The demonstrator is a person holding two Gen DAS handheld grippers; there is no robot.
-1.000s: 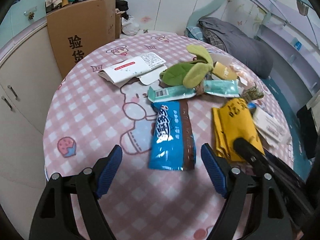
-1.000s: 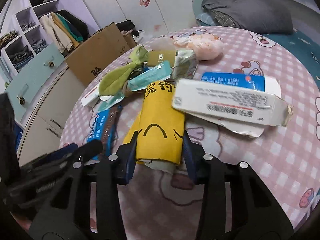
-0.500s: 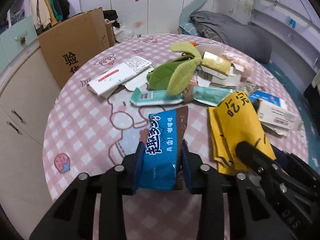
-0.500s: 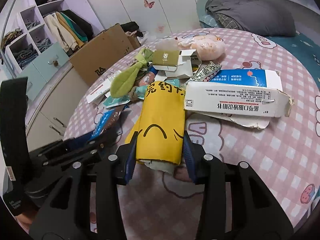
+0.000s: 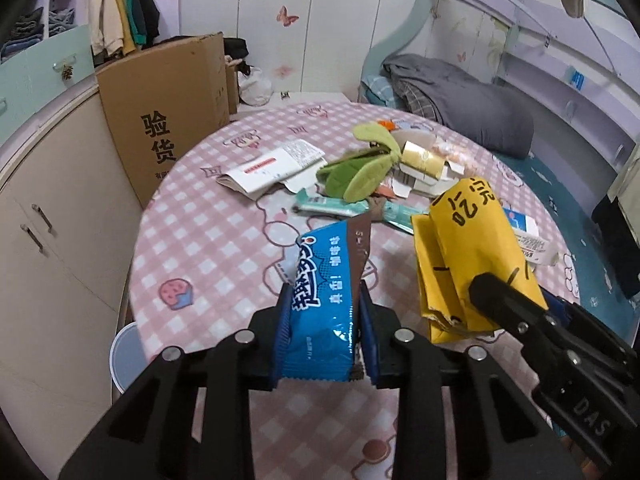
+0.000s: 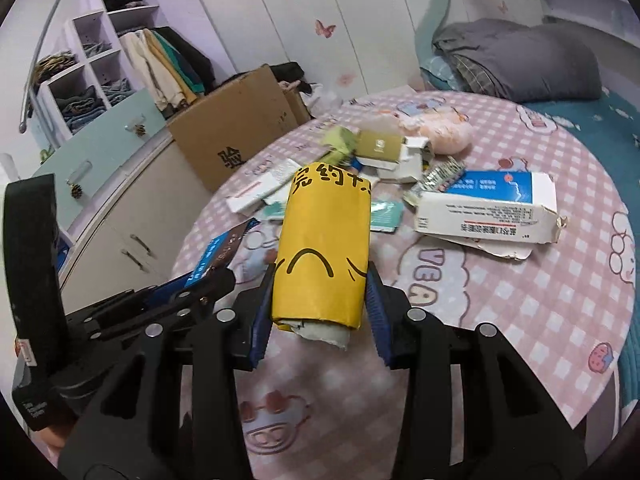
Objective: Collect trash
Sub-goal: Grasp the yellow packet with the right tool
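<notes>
The left gripper [image 5: 325,332] is closing its jaws on a blue snack wrapper [image 5: 326,300], its pads pressing both sides, the wrapper raised off the pink checked table [image 5: 208,248]. At three o'clock from it, the right gripper [image 6: 320,312] is clamped on a yellow paper bag [image 6: 324,256], also off the table. A green plush toy [image 5: 360,168] and a torn white carton [image 6: 488,216] lie at twelve o'clock.

left hand-held gripper [image 5: 325,320] jaws closing, blue pads clamped on something; right hand-held gripper [image 6: 320,304] clamped too, both angled down, side by side.
</notes>
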